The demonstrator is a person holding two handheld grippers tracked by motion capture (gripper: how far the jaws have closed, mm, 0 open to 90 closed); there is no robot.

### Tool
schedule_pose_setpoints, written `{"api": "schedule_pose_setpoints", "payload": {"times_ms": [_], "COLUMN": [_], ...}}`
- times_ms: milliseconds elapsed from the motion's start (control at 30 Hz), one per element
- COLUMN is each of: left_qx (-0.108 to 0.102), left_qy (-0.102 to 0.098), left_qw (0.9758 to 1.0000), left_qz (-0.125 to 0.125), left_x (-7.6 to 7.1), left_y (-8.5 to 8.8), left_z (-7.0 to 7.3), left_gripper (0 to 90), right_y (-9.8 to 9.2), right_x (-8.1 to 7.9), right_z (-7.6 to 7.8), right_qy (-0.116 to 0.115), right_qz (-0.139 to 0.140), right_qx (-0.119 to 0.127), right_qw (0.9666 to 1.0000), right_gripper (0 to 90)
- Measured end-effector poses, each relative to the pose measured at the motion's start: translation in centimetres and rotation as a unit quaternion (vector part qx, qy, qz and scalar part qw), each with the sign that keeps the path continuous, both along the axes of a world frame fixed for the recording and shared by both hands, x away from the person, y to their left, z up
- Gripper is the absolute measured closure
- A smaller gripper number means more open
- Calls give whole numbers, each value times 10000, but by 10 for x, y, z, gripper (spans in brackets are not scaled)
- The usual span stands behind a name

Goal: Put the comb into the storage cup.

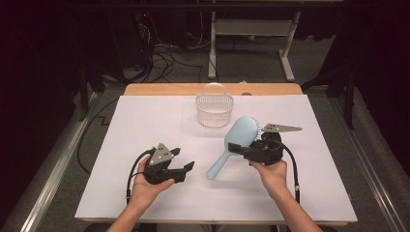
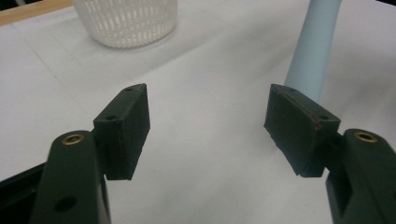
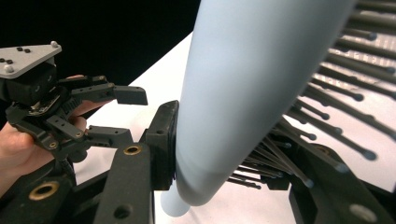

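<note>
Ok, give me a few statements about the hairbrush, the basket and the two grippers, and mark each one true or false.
1. The right gripper has its jaws shut on the light blue hairbrush. True.
2. The hairbrush lies inside the white basket. False: it is outside the basket, held in the right gripper.
3. The left gripper has its jaws open with nothing between them. True.
4. The basket is tipped on its side. False: it stands upright on the white table cover.
5. The left gripper grips the brush handle. False: the handle is beyond its jaws.
</note>
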State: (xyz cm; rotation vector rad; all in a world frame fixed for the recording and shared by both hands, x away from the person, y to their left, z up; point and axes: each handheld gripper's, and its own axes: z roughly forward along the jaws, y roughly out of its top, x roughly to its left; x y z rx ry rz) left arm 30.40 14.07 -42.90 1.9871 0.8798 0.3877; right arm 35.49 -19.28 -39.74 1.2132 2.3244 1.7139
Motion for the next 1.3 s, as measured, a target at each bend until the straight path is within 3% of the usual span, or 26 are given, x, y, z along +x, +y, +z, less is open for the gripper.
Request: {"api": "schedule_pose_setpoints", "payload": {"times_ms": [567, 1300], "left_qx": [-52, -236], "left_qy": [-53, -238], "left_qw": [9989, 9934], "left_qz": [460, 1101], "left_x": [3, 3], "left_y": [32, 72], "left_z": [-3, -13], "left_gripper": [282, 283], "right_y": [-7, -18], "right_x": [3, 8], "right_z": [4, 11], "right_qy": [54, 35], "right_qz": [-95, -303], "right_qx": [-67, -145], "right_qw": [9999, 9994], "right_gripper": [556, 554]}}
